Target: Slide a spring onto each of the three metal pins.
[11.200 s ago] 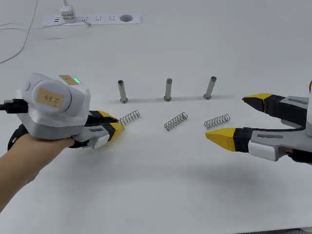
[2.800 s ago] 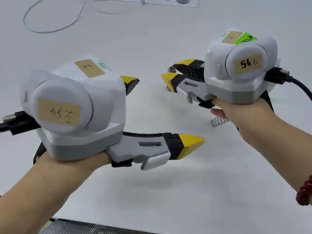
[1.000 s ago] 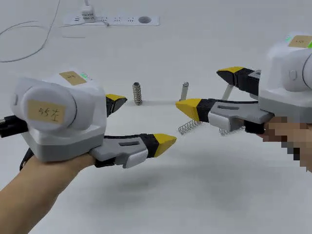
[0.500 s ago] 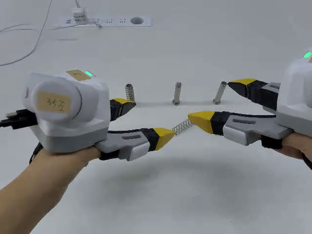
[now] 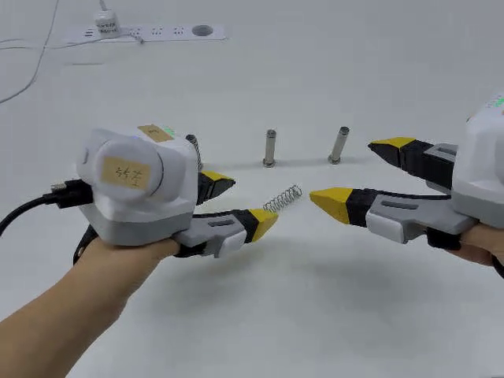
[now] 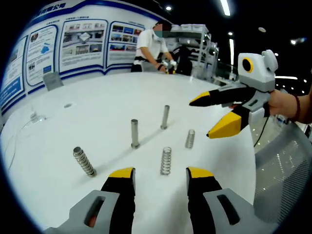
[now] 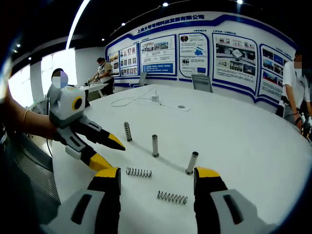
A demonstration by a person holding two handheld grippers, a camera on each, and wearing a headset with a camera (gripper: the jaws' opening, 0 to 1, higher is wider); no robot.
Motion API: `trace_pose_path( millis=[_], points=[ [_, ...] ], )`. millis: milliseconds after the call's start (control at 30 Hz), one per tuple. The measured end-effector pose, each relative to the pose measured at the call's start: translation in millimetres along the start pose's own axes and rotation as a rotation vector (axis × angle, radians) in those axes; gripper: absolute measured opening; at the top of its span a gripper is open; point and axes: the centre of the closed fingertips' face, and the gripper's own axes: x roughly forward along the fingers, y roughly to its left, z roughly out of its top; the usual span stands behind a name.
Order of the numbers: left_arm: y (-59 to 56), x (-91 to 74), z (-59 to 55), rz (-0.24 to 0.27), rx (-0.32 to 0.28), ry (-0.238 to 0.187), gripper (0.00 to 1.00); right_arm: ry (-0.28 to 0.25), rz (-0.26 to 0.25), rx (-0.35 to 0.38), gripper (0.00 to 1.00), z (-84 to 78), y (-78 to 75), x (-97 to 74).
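Note:
Three metal pins stand in a row on the white table. The left pin point(image 5: 193, 148) carries a spring point(image 6: 83, 161) and is partly hidden behind my left gripper point(image 5: 241, 203). The middle pin point(image 5: 270, 148) and the right pin point(image 5: 339, 144) are bare. One loose spring point(image 5: 283, 199) lies in front of the middle pin, just off my left gripper's lower fingertip. A second loose spring point(image 7: 172, 197) lies near the right pin point(image 7: 191, 163). My left gripper point(image 6: 160, 173) is open and empty. My right gripper point(image 5: 349, 171) hovers open and empty to the right.
A white power strip point(image 5: 142, 33) with a plugged-in adapter lies at the table's far edge, its cable point(image 5: 35, 67) trailing left. The left gripper's black cable point(image 5: 31, 209) hangs off to the left. People stand at benches in the background point(image 6: 150, 46).
A spring that lay on the table 11 s ago now sits on the left pin. In the last second the left gripper came down beside the middle spring and the right gripper drew back right.

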Motion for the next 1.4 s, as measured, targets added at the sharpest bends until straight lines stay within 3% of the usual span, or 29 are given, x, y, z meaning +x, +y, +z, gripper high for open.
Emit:
trace_pose_path(
  millis=[367,533,1000,1400],
  points=[
    [-6.7,22.0,-7.6,-0.028,0.007,0.029,0.29,-0.004,-0.002,0.006,0.61,-1.2,2.5,0.2],
    [-8.4,27.3,-9.5,-0.039,0.052,0.044,0.23,-0.009,0.002,0.008,0.61,-1.1,4.0,0.0],
    [-7.1,30.9,-13.2,-0.040,0.069,0.062,0.12,-0.007,0.000,0.009,0.61,-1.6,2.7,1.6],
    [-6.3,28.4,-12.0,-0.024,0.092,0.054,0.11,-0.024,0.008,0.041,0.60,3.6,5.2,5.0]
  ],
)
